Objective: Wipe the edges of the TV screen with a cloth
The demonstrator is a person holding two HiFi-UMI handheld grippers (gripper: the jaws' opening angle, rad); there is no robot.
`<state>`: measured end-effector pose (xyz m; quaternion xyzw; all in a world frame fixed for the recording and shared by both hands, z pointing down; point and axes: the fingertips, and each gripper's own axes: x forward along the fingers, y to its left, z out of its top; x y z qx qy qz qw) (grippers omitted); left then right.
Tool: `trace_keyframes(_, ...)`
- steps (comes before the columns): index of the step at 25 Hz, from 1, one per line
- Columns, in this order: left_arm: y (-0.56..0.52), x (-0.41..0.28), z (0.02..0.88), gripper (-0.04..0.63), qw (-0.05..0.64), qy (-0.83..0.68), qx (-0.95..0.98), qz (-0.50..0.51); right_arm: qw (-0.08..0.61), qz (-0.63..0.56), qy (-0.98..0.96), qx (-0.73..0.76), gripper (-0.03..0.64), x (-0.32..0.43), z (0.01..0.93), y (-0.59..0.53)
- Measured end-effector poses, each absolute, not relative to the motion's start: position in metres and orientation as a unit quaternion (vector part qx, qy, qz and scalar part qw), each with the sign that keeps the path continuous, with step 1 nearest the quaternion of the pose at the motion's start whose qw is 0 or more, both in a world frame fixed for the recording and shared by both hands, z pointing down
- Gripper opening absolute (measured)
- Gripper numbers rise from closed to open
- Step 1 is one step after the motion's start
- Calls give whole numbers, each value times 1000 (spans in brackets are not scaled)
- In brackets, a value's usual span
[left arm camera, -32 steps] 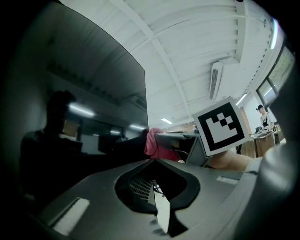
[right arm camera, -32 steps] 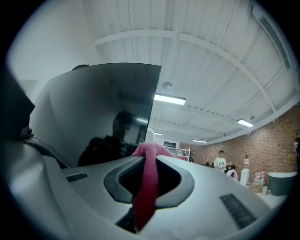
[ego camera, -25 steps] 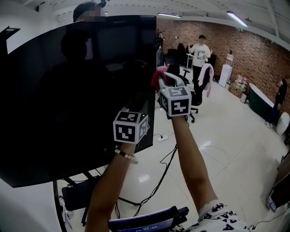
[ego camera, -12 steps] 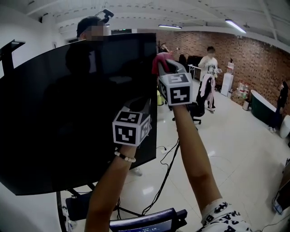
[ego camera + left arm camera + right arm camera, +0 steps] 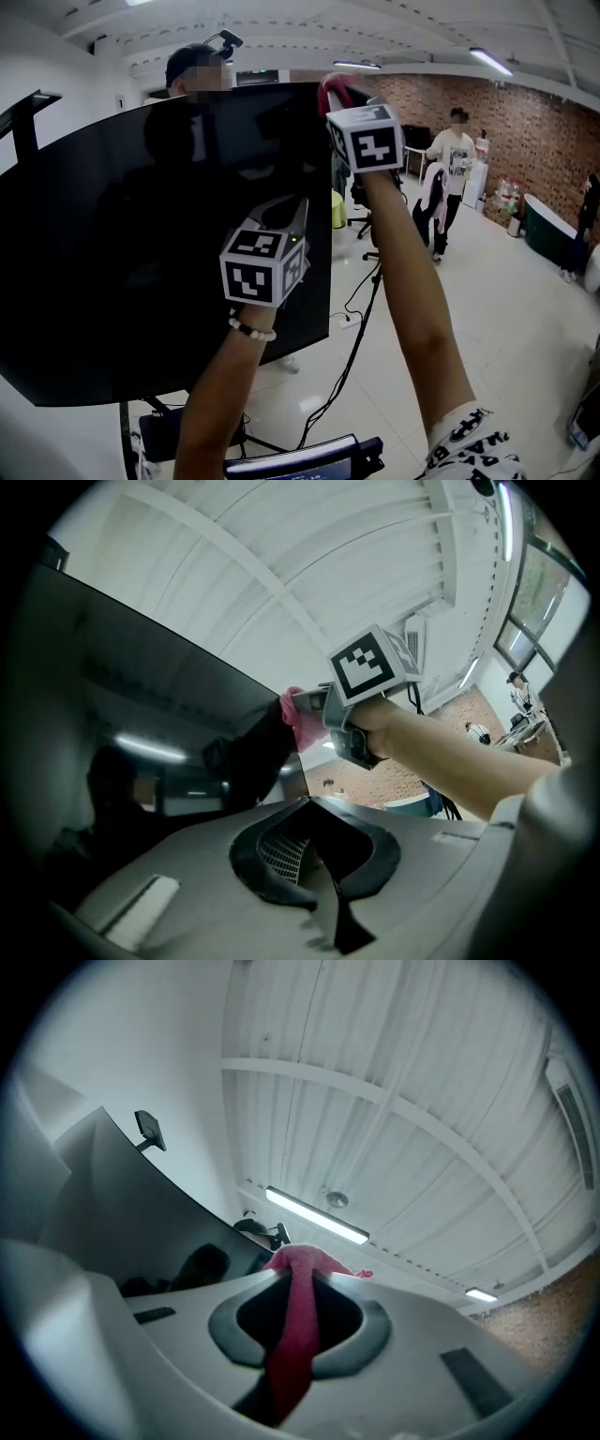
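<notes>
Right tongs (image 5: 332,91) pinch pink cloth (image 5: 296,1321) at TV screen (image 5: 141,244) top corner.

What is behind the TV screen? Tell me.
A person's capped head rises above the TV screen's top edge, left of the right gripper's pink cloth. The rest of that person, and anything else directly behind, is covered by the dark panel.

No text, brand or number can be read anywhere here. The dark print on the white sleeve (image 5: 461,437) is too blurred to make out.
</notes>
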<state>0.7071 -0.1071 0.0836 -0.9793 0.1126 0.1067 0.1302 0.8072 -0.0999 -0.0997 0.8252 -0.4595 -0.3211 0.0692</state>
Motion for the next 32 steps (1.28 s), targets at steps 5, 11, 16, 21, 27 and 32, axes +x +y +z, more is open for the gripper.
trace_keyframes(5, -118, 696, 84, 6, 127, 120, -979, 108, 66, -339, -444, 827, 54, 804, -123, -93)
trace_keyframes(11, -132, 686, 87, 6, 120, 130, -978, 107, 119, -385, -417, 815, 54, 771, -130, -102)
trace_keyframes(16, -143, 665, 74, 6, 128, 142, -975, 111, 132, -370, -447, 804, 54, 753, -130, -114)
trace_keyframes(21, -150, 640, 66, 6, 131, 151, -973, 117, 178, -347, -478, 787, 54, 733, -126, -129)
trace_keyframes(27, -167, 600, 57, 6, 130, 162, -970, 129, 219, -344, -500, 764, 54, 684, -127, -151)
trace_keyframes(32, -188, 557, 42, 6, 131, 180, -965, 136, 231, -356, -510, 749, 54, 632, -128, -169)
